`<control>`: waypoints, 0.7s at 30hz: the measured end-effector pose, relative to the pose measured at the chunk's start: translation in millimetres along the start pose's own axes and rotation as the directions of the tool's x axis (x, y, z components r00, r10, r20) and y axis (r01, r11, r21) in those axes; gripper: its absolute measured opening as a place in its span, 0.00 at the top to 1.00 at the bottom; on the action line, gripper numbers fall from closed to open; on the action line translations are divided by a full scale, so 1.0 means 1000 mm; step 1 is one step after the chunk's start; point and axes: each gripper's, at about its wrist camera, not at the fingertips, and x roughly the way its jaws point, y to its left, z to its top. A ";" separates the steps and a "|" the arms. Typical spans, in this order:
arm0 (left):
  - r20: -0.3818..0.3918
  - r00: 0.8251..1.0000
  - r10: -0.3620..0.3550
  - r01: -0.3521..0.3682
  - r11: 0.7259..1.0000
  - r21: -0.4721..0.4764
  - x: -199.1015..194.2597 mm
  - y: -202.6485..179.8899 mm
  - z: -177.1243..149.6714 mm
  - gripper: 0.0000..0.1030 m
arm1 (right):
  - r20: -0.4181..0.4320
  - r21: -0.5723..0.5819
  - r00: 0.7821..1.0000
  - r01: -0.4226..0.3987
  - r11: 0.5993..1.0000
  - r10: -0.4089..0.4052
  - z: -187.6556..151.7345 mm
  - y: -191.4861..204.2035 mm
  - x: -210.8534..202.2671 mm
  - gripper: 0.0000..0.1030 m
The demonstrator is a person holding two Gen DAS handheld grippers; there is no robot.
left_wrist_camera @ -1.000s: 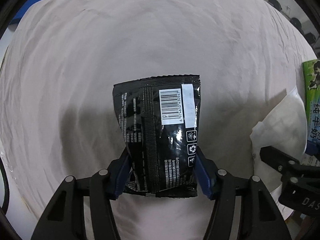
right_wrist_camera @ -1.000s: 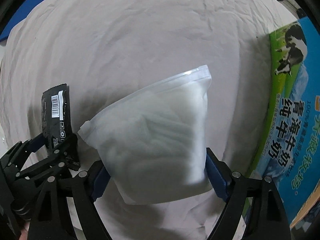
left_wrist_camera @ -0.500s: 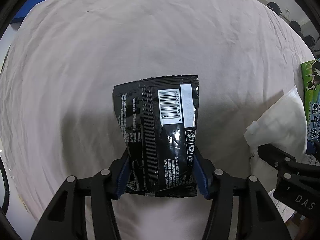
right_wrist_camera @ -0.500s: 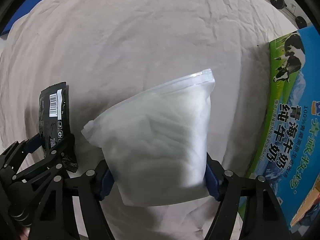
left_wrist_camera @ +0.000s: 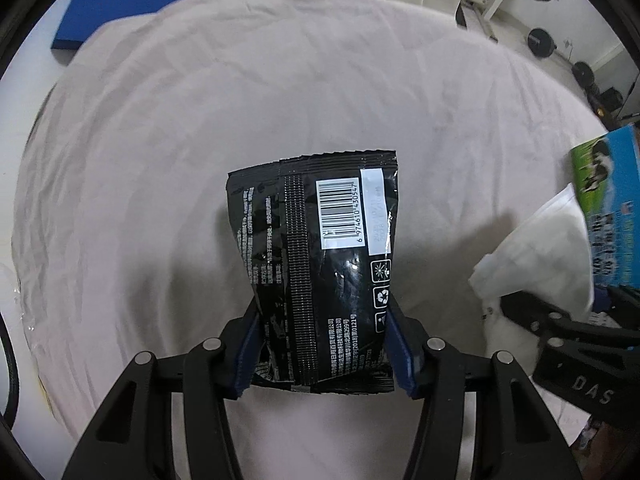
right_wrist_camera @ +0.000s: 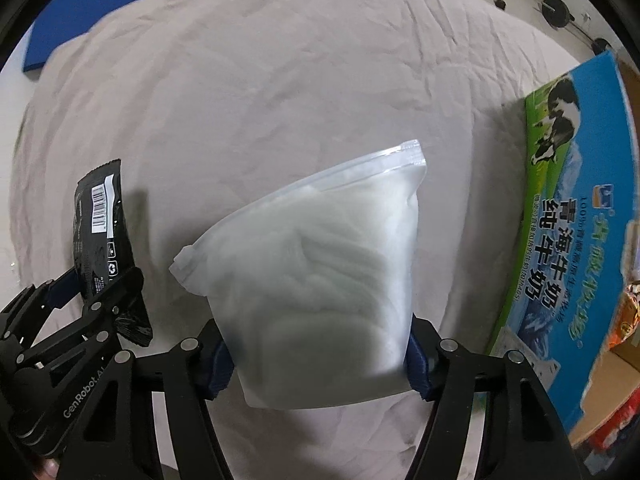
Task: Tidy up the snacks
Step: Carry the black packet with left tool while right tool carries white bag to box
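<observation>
My left gripper (left_wrist_camera: 322, 354) is shut on a black snack packet (left_wrist_camera: 320, 248), held upright with its barcode side toward the camera, above the pale cloth (left_wrist_camera: 200, 120). My right gripper (right_wrist_camera: 320, 360) is shut on a frosted white zip bag (right_wrist_camera: 316, 272), its sealed top pointing up and right. In the right wrist view the black packet (right_wrist_camera: 100, 236) and the left gripper (right_wrist_camera: 92, 308) show at the lower left. In the left wrist view the white bag (left_wrist_camera: 536, 256) appears at the right edge.
A blue and green milk carton box (right_wrist_camera: 576, 216) stands at the right, its open top showing orange packets (right_wrist_camera: 628, 312). A blue mat (left_wrist_camera: 132, 4) lies beyond the cloth at the far left. Weights and white chairs stand further back.
Both grippers have lifted and tilted back with their loads, so the far edge of the cloth and the room behind have come into view. Both grips are unchanged.
</observation>
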 end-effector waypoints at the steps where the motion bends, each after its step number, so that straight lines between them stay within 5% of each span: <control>1: 0.014 1.000 -0.008 0.008 1.000 -0.005 -0.009 0.001 -0.001 0.50 | 0.010 -0.005 1.000 -0.006 1.000 0.006 -0.002 0.002 -0.007 0.32; 21: 0.229 0.967 -0.111 0.102 0.994 0.050 -0.142 -0.014 -0.027 0.50 | 0.202 -0.063 0.972 -0.108 0.992 0.119 -0.070 -0.019 -0.158 0.32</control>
